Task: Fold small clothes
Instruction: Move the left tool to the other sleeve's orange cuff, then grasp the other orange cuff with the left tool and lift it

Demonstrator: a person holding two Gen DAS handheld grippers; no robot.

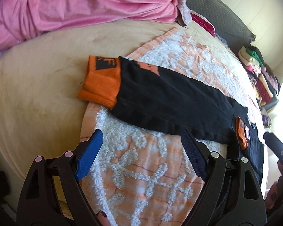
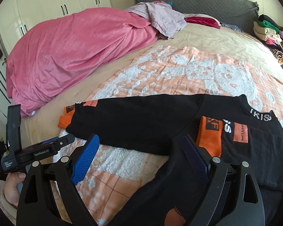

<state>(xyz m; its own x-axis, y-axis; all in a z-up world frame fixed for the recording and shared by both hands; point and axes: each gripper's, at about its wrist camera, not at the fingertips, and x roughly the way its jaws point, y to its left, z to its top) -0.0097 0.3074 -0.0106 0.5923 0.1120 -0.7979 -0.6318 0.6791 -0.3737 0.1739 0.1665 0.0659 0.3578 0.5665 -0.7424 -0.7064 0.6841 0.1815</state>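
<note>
A small black sweatshirt [image 2: 141, 120] with orange cuffs lies on an orange-and-white fluffy blanket [image 2: 179, 71] on the bed. One sleeve stretches out to the left, ending in an orange cuff [image 1: 100, 81], also in the right wrist view [image 2: 66, 118]. The other sleeve is folded across the body, its orange cuff [image 2: 209, 135] near the collar. My left gripper [image 1: 141, 154] is open and empty, hovering over the blanket just before the stretched sleeve [image 1: 169, 101]. My right gripper [image 2: 141, 158] is open and empty above the sweatshirt's body; the left gripper's body [image 2: 37, 150] shows at its left.
A pink duvet [image 2: 69, 52] is heaped at the far left of the bed. A grey headboard [image 2: 198, 1] stands at the back. Stacks of folded clothes [image 2: 273, 37] sit at the right edge. White wardrobes [image 2: 47, 3] stand behind the bed.
</note>
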